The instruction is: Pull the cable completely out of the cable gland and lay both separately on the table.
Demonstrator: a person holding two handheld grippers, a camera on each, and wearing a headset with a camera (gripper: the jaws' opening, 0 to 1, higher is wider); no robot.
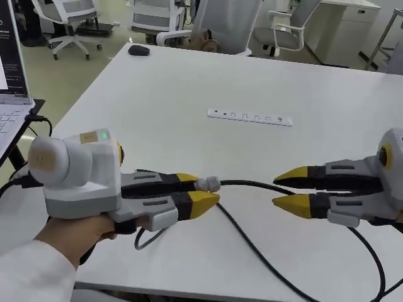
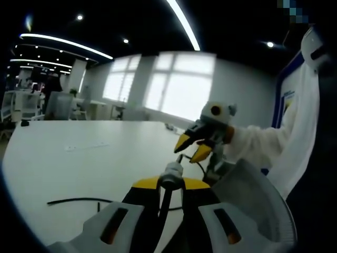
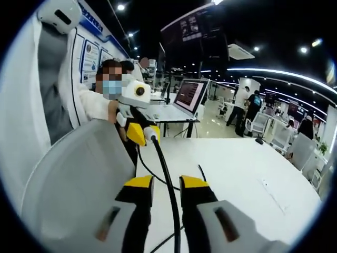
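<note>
A grey cable gland sits at the tip of my left gripper, which is shut on it above the white table. In the left gripper view the gland pokes up between the yellow tips. A black cable runs from the gland rightward into my right gripper. That gripper is open, with one jaw on each side of the cable and a gap around it. More cable trails over the table toward the near edge.
A white power strip lies mid-table beyond the grippers. A black mouse rests at the far edge. A laptop stands on a side stand at the left. Office chairs line the back.
</note>
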